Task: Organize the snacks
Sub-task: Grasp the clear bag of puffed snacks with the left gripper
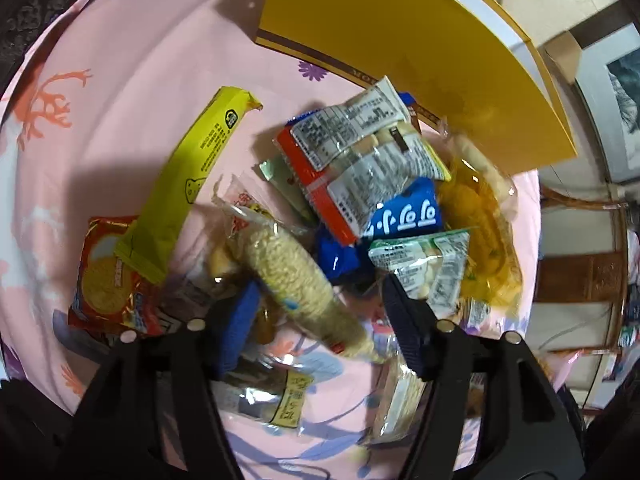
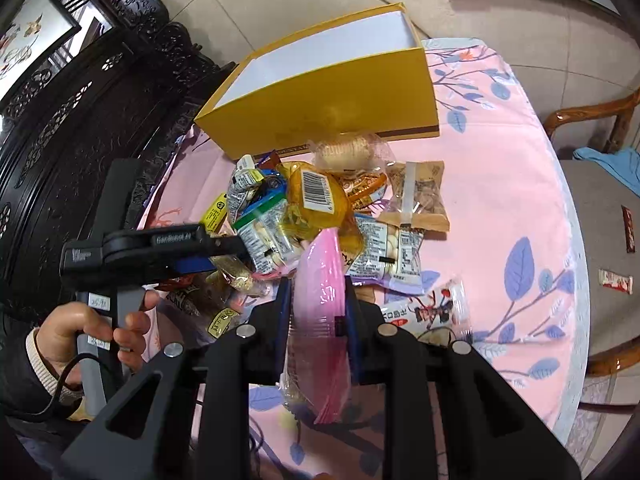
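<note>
A heap of snack packets (image 1: pixel 360 168) lies on the pink flowered tablecloth (image 1: pixel 120 60), in front of an open yellow box (image 2: pixel 320 108) with a white inside. My left gripper (image 1: pixel 320 286) points down at the near side of the heap. A clear packet of beige crisp noodle (image 1: pixel 296 276) lies slanted between its fingers, with a gap to the right finger. In the right wrist view the left gripper (image 2: pixel 240 248) hangs over the heap's left side, held by a person's hand (image 2: pixel 80 328). My right gripper (image 2: pixel 317 284) is shut on a pink translucent packet (image 2: pixel 320 248), lifted in front of the heap.
A long yellow packet (image 1: pixel 192 168) and a red biscuit packet (image 1: pixel 108 280) lie left of the heap. An orange bag (image 2: pixel 316 196) tops it. Dark carved furniture (image 2: pixel 80 120) stands left. At right, a wooden chair (image 2: pixel 592 184) holds two small packets (image 2: pixel 616 280).
</note>
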